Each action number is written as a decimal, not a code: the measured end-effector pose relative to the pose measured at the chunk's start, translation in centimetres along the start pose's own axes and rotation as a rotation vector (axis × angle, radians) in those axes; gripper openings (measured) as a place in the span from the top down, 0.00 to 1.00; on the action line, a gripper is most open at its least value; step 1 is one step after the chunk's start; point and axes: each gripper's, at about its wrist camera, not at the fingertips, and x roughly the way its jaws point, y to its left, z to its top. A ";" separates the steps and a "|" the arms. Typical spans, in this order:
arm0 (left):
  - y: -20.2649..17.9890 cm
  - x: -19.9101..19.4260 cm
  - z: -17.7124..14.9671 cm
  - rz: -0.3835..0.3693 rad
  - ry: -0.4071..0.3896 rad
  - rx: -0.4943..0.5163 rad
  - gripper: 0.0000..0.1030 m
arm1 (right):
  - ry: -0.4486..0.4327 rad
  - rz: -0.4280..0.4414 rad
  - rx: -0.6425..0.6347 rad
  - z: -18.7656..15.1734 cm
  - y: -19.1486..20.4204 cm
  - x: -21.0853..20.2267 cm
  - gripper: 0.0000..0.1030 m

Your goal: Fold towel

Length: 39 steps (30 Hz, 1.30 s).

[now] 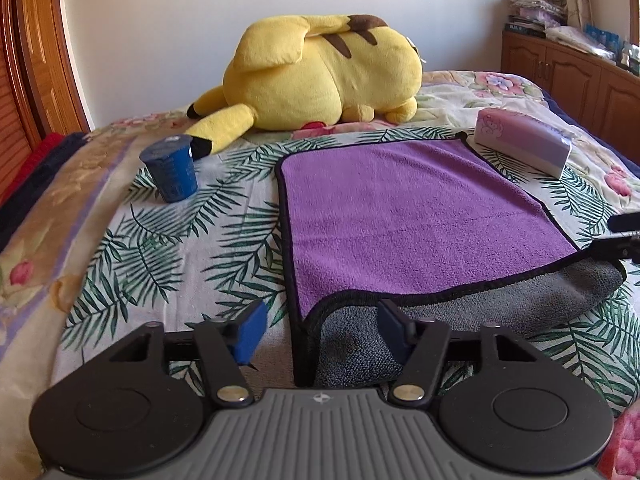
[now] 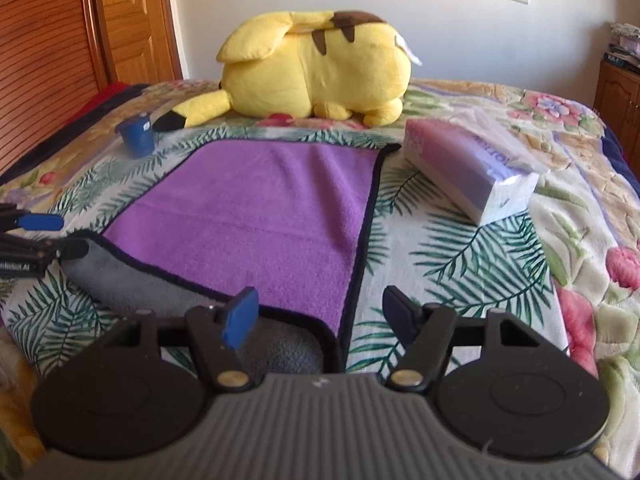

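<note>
A purple towel (image 1: 412,216) with black trim and a grey underside lies flat on the bed; its near edge is turned up, showing grey. It also shows in the right wrist view (image 2: 260,216). My left gripper (image 1: 320,332) is open, its fingers straddling the towel's near left corner. My right gripper (image 2: 320,316) is open over the towel's near right corner. The left gripper's tips show at the left edge of the right wrist view (image 2: 40,236), and the right gripper's tips at the right edge of the left wrist view (image 1: 624,236).
A yellow plush toy (image 1: 320,76) lies behind the towel. A blue cup (image 1: 172,172) stands to the left, and a purple tissue pack (image 1: 524,146) lies by the far right corner. A wooden cabinet (image 1: 580,80) stands at right, wooden doors (image 2: 60,40) at left.
</note>
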 end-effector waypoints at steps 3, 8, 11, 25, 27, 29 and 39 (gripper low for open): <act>0.2 0.1 -0.2 -0.018 0.011 -0.020 0.70 | 0.030 0.011 -0.002 -0.2 0.1 0.4 0.34; 0.3 0.3 -0.5 -0.046 0.028 -0.041 0.83 | 0.083 0.032 -0.004 -0.6 0.1 1.0 0.38; 0.1 0.5 -0.8 -0.044 0.037 -0.029 0.89 | 0.104 0.040 -0.004 -0.8 0.1 1.2 0.43; 0.0 0.8 -1.3 -0.024 0.053 -0.018 1.00 | 0.118 0.044 -0.027 -0.8 0.0 1.2 0.82; -0.1 0.8 -1.3 -0.027 0.052 -0.013 1.00 | 0.120 0.041 -0.031 -0.8 -0.1 1.2 0.91; -0.1 0.7 -1.3 -0.034 0.051 -0.013 1.00 | 0.118 0.041 -0.033 -0.8 -0.2 1.2 0.91; -0.1 -0.6 -0.3 -0.067 -0.003 -0.033 1.00 | 0.037 0.049 -0.041 -0.4 0.0 0.2 0.97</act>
